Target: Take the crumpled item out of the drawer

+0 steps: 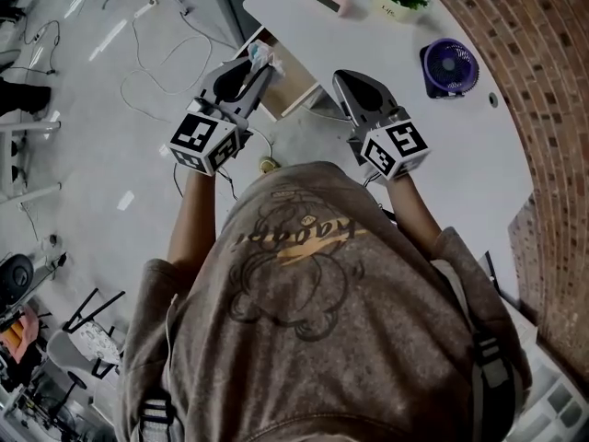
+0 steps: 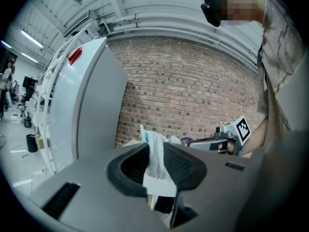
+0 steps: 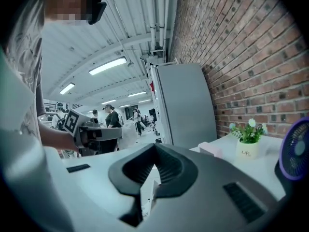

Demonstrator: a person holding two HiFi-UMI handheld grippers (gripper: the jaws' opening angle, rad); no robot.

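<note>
One move seemed due: carrying clear the crumpled item [image 2: 153, 140] my left hand-held gripper [image 2: 157, 158] clamped beside the drawer [image 1: 290, 86].

Brown short-sleeved T-shirt [image 1: 304, 284] with a faded cartoon print

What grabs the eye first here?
The crumpled white paper wad pinched in the left tongs, over the open light-wood drawer at the edge of the white table. Beside it the right tongs are shut and empty; a round purple fan sits on the table near the brick wall.
</note>
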